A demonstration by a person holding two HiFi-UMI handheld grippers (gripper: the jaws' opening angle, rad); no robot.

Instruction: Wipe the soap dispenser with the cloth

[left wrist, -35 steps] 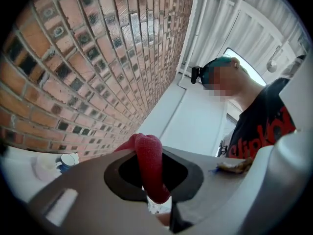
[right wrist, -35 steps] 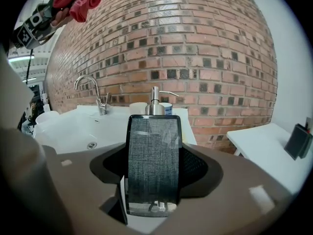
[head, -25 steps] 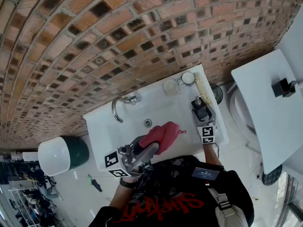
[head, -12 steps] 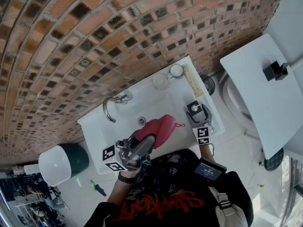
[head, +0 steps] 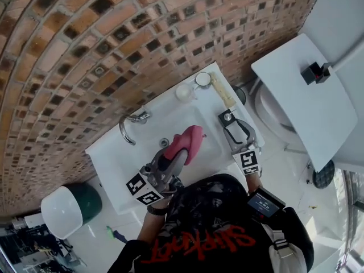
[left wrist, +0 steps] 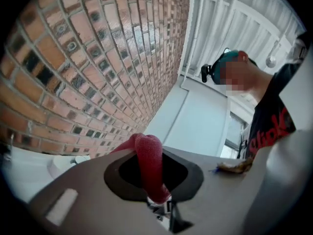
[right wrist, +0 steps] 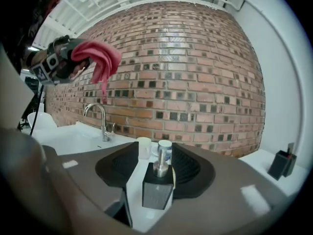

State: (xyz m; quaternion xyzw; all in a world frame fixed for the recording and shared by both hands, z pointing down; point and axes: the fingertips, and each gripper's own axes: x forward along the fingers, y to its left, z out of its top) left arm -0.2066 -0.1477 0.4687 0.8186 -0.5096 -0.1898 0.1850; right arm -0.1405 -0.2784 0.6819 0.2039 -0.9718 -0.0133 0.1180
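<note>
Your right gripper (head: 228,121) has just been closing its jaws, which clasp the soap dispenser (right wrist: 157,190) at lower centre of its view. Your left gripper (head: 172,159) pinches the red cloth (head: 188,141) tight (mid-frame, head view). The red shirt lettering (head: 199,246), upside down, is unreadable.

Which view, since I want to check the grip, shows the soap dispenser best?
The right gripper view: the soap dispenser stands close and centred between the right gripper's jaws, which have just been closing on it. The head view shows it small, from above. The left gripper view misses it.
</note>
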